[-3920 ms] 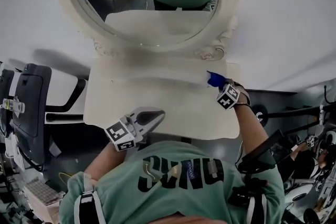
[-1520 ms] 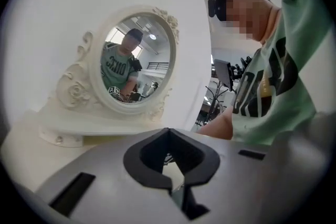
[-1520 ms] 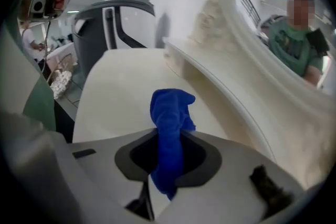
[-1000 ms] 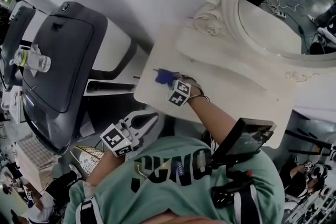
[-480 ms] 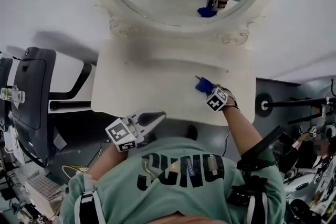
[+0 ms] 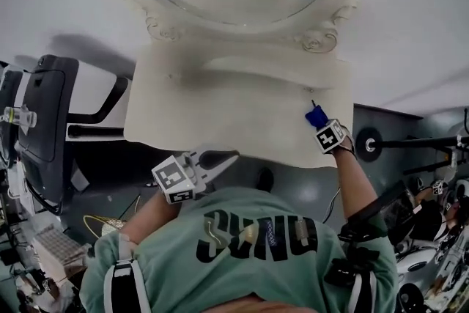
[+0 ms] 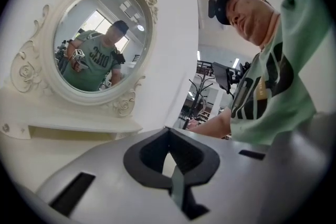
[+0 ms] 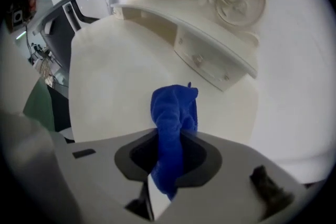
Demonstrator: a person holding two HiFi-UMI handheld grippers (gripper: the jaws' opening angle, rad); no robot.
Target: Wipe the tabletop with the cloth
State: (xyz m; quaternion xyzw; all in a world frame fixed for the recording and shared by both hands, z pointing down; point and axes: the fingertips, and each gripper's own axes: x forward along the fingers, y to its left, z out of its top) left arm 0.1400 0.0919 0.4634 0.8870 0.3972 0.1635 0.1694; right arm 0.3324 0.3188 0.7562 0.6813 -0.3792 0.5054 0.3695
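A blue cloth rests on the cream tabletop near its right front corner, pinched in my right gripper. In the right gripper view the cloth bunches up out of the shut jaws of that gripper and its end touches the tabletop. My left gripper hangs off the table's front edge, close to the person's chest. In its own view the left gripper has its jaws together with nothing between them.
An oval mirror in an ornate cream frame stands at the table's back, over a low shelf with a small drawer. A dark treadmill carrying a bottle stands to the left. White wall lies behind and to the right.
My right gripper has dragged the blue cloth across the tabletop from the left front part to the right front corner. The left gripper has stayed by the chest.
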